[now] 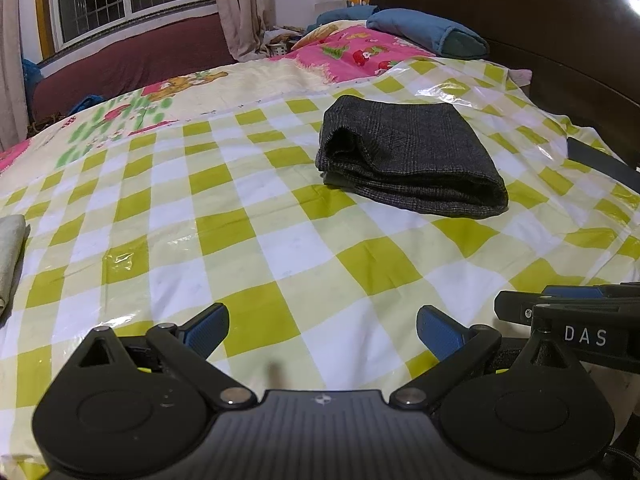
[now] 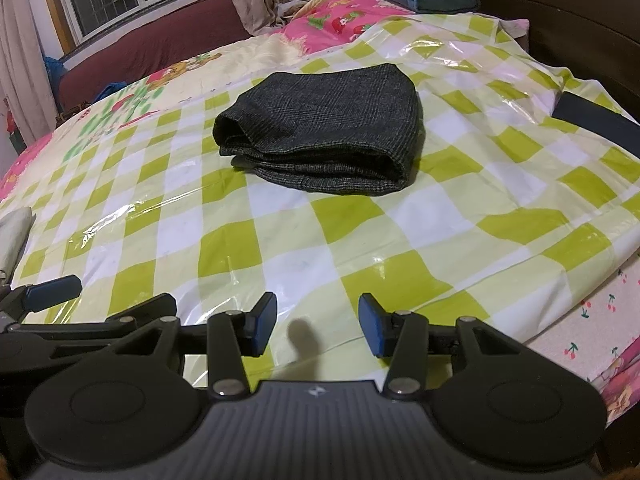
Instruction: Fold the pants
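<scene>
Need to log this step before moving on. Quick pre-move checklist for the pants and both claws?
1. Pants folded into a compact stack: ok, they lie in layers on the checked sheet.
2. Left claw empty: ok, pads apart, nothing between them.
3. Right claw empty: ok, pads apart, only sheet behind them.
4. Both claws clear of the pants: ok, bare sheet lies between the claws and the stack.
5. Stack edges lined up: cannot tell, the far side is hidden.
6. Nothing lying on the pants: ok; the blue pillow and the pale cloth lie apart from them.
</scene>
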`<state>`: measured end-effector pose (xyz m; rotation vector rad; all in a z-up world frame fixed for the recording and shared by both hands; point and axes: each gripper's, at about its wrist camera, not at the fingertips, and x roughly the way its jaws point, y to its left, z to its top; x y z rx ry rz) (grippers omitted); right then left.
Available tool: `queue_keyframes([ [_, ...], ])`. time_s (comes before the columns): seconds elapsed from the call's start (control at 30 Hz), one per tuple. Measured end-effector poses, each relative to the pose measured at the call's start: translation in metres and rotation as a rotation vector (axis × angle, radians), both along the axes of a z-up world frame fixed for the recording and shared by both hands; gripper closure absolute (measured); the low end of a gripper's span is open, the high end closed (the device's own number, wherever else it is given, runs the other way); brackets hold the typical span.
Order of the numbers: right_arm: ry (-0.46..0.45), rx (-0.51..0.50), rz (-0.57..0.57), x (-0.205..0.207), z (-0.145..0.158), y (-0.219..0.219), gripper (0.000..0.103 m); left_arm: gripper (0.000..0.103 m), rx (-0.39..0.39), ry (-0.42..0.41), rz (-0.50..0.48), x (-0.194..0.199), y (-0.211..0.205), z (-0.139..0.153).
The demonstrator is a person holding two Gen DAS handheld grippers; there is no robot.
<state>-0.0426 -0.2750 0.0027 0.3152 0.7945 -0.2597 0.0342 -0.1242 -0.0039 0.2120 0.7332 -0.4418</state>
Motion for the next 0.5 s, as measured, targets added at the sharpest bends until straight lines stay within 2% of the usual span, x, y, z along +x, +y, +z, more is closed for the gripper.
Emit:
queue_keyframes([
  [0.5, 0.001, 0.0, 0.0, 0.0002, -0.0003, 0.0001, 0.055, 0.0, 0.0, 0.007, 0.01, -0.0002, -0.0012, 0.0],
])
